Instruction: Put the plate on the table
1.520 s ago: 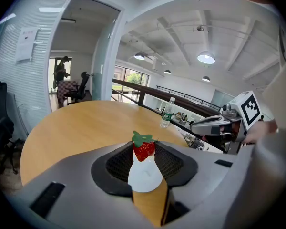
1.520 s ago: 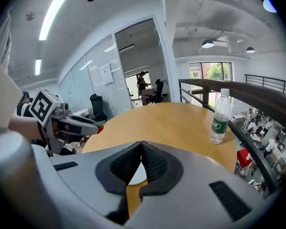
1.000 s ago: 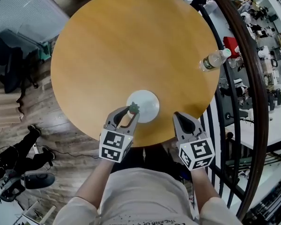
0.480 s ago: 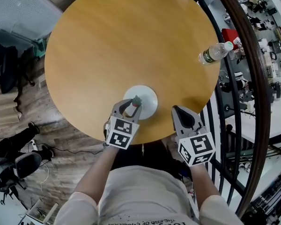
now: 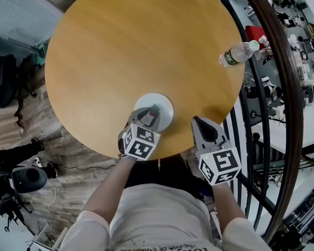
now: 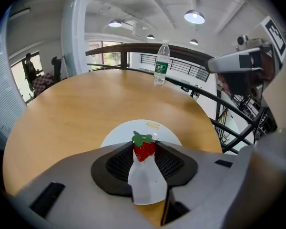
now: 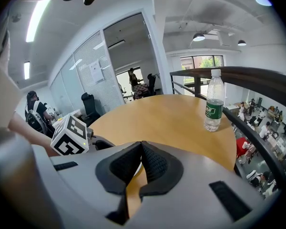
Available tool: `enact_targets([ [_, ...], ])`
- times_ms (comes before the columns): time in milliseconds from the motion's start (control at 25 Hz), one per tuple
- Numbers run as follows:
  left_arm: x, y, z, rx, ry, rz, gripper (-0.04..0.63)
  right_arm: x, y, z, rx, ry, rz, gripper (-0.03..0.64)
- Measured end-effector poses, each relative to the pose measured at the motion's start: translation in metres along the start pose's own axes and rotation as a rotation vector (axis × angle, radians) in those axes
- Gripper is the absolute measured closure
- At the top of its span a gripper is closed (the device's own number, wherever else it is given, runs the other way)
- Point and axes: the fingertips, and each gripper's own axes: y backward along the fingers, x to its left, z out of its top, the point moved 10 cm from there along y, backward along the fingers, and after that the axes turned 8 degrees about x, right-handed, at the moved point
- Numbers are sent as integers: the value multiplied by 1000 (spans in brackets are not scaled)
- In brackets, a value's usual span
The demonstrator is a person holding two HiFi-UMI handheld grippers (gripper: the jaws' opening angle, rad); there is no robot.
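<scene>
Since a second ago the left gripper has swung in over the white plate, which lies flat on the round wooden surface near its close edge. Its fingers pinch a strawberry just above the plate. The right gripper has its fingers pressed together, empty.

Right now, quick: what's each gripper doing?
Left gripper: closed on the strawberry.
Right gripper: closed, empty.
</scene>
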Motion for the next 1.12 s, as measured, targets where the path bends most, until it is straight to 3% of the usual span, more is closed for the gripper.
enact_targets([
  [800, 2, -14, -3, 38, -8, 18, 439, -4, -1, -9, 11, -34, 12, 597],
  [1120, 0, -9, -4, 32, -10, 15, 396, -4, 2, -6, 4, -24, 14, 597],
])
